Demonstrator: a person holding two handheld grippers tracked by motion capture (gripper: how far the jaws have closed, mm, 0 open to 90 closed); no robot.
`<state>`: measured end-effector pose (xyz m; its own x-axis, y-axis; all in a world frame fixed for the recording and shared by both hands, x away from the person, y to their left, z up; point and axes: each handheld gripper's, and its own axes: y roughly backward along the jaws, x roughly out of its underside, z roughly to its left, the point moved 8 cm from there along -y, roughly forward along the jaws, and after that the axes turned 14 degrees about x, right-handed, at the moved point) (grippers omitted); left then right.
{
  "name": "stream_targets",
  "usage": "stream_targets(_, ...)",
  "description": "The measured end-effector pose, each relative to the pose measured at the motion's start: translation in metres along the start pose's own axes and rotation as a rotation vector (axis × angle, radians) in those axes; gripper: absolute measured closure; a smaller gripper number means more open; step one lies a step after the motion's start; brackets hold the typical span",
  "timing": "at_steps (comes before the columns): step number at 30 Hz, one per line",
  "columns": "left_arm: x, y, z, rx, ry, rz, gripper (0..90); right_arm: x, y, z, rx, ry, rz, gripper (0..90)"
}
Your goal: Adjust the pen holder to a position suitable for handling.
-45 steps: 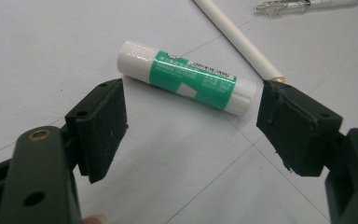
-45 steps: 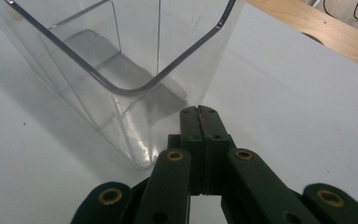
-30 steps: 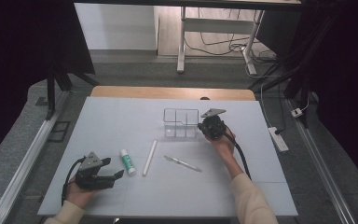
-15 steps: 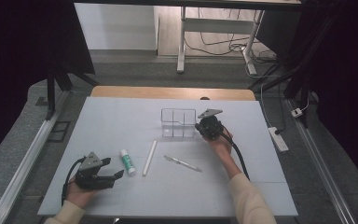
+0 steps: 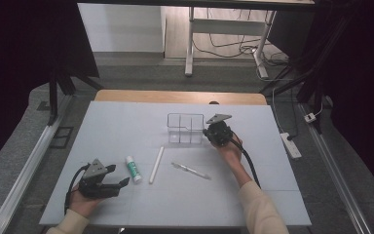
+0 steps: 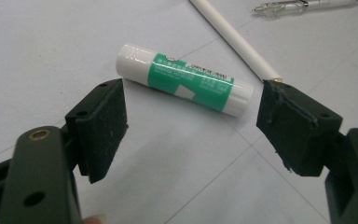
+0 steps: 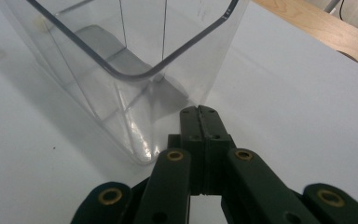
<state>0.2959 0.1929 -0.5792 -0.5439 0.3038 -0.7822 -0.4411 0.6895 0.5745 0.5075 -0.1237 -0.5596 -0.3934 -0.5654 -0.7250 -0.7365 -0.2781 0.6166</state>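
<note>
Right gripper (image 7: 199, 112): the jaws are pressing flat against each other with nothing between them, their tips sitting just beside the lower corner of the clear plastic organizer (image 7: 135, 70), which is standing upright on the white table (image 7: 298, 102); contact with its wall cannot be told. In the high view this gripper (image 5: 213, 132) is resting at the organizer's (image 5: 185, 127) right side, past the table's middle.

Left gripper (image 6: 191, 121): the jaws are standing spread wide, the pads touching nothing. The glue stick (image 6: 184, 80) is lying on its side just beyond the gap, clear of both pads. Beyond it a white rod (image 6: 235, 39) is lying aslant, and a clear pen (image 6: 303, 5) farther off.

In the high view the left gripper (image 5: 119, 183) is sitting near the table's front edge, with the glue stick (image 5: 133, 169), the rod (image 5: 156, 165) and the pen (image 5: 191, 170) lying in a row to its right.
</note>
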Motion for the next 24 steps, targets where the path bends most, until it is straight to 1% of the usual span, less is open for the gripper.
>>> stream_targets(2,0.0,0.001,0.001,-0.001,0.002,-0.002,24.5,-0.001,0.002,-0.002,0.007,0.002,-0.009,89.3)
stream_targets(7,0.002,0.001,0.002,-0.011,-0.004,0.007,24.5,-0.004,0.009,-0.007,0.017,-0.022,-0.034,89.3)
stream_targets(11,0.002,0.002,0.002,-0.014,-0.003,0.0,24.5,-0.003,0.015,-0.011,0.027,-0.021,-0.044,89.3)
stream_targets(17,0.001,0.004,0.002,-0.016,-0.005,-0.008,24.5,0.0,0.027,-0.009,0.028,-0.012,-0.07,89.3)
stream_targets(19,0.001,0.004,0.001,-0.016,-0.008,-0.009,24.5,0.001,0.032,-0.007,0.022,-0.016,-0.08,89.3)
stream_targets(21,0.001,0.004,0.001,-0.016,-0.011,-0.008,24.5,0.003,0.037,-0.004,0.009,-0.006,-0.085,89.3)
stream_targets(22,0.0,0.004,0.001,-0.017,-0.012,-0.009,24.5,0.004,0.039,-0.003,0.01,0.005,-0.087,89.3)
stream_targets(23,0.0,0.004,0.001,-0.018,-0.013,-0.01,24.6,0.004,0.041,-0.003,0.008,0.004,-0.091,89.3)
stream_targets(24,0.0,0.004,0.001,-0.019,-0.015,-0.008,24.6,0.004,0.043,-0.002,-0.006,-0.001,-0.098,89.3)
